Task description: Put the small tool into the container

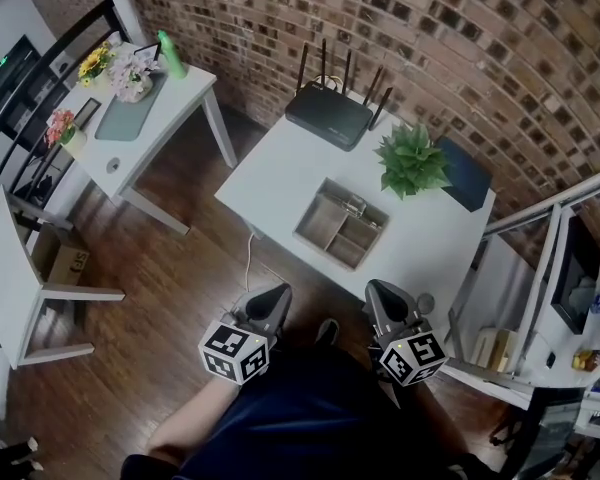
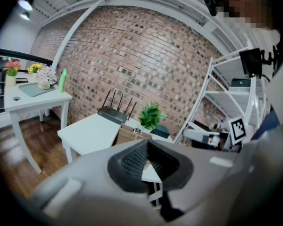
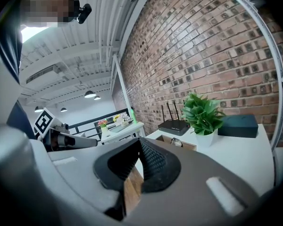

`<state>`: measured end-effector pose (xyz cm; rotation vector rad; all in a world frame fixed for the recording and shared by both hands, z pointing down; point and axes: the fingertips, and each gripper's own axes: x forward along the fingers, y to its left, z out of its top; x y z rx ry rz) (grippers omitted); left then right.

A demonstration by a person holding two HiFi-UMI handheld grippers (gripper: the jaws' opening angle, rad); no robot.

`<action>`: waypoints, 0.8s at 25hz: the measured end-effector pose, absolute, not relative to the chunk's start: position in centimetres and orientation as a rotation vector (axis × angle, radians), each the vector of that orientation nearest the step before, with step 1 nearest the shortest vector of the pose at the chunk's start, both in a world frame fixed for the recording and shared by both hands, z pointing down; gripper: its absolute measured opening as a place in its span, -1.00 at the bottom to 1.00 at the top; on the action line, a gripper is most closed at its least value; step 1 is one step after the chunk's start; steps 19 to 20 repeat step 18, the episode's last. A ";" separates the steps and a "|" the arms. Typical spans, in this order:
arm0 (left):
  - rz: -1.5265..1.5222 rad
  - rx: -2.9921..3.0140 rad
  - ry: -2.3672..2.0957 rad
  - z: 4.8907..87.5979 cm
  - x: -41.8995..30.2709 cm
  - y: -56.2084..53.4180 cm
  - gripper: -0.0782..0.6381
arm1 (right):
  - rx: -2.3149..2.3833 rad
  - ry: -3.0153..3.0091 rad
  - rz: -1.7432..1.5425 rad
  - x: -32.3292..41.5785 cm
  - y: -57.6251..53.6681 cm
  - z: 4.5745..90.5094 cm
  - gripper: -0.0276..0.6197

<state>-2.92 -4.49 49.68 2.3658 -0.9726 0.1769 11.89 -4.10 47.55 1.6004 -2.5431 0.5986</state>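
Presently you hold both grippers low against your body, short of the near edge of the white rectangular surface [image 1: 280,163]. On the left gripper [image 1: 275,296] the black ribbed fingers [image 2: 132,160] meet at their tips with nothing between them. The fingers [image 3: 155,161] of the right gripper [image 1: 380,292] are closed and empty in the same way. The shallow grey-brown divided container [image 1: 325,223] sits mid-surface, just beside the green potted plant [image 1: 412,158]. A small shiny metal piece [image 1: 355,206] rests at the container's far rim, seemingly inside the far compartment, though it is too small to be sure. If that piece is the small tool, it already lies where the task wants it, and your lowered grippers suit a finish. If the tool sits somewhere out of view, the same posture suits a start. I judge that no grasp is in hand, and what comes next depends on your making out that piece properly.
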 end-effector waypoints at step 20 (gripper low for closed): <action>0.184 2.365 -0.969 49.7 -2.8 -4.7 -0.77 | 1.612 -2.536 0.604 12.0 -4.4 47.6 -0.88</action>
